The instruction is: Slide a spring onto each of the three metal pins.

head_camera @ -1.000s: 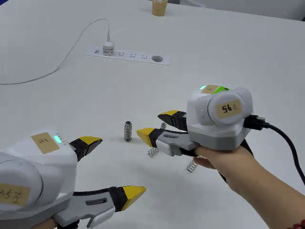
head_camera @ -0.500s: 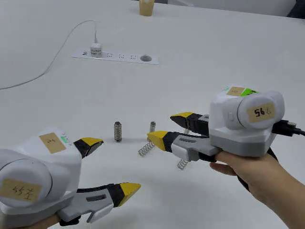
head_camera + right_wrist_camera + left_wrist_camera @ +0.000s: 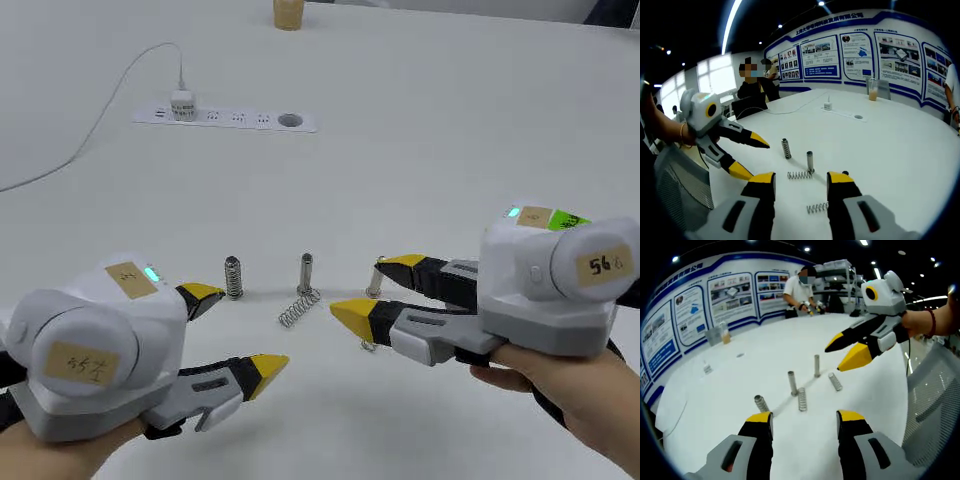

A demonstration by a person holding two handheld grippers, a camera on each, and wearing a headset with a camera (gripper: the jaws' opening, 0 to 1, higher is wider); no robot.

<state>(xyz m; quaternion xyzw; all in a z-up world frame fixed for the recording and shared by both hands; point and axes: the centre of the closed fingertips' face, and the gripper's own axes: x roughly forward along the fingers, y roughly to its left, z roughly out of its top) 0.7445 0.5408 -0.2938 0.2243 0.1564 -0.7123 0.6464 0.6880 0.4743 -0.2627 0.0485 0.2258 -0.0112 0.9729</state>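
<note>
Left gripper: jaws spread wide, nothing btwn them, held low over the table, near-left of the mid pin. Right gripper: also wide & empty, tips to the right of the mid pin, no contact seen.

Mid pin stands upright, bare. Left of it, the left pin stands upright w/ a fitted spring round its shaft. Right of it, the right pin stands bare. In head view it shows btwn the right gripper's yellow tips; in left gripper view it's clear of them.

One loose spring lies flat just in front of the mid pin, one end by its base; can't tell if touching. Second loose spring lies near-right of the mid pin, partly hidden under the right gripper's lower jaw.

Table is white, open surface all round the pins; far edge runs well beyond the mid pin. Beyond the mid pin, far-left: power strip w/ a charger plugged in. Farther back: cup, looks part-filled w/ sth amber.
</note>
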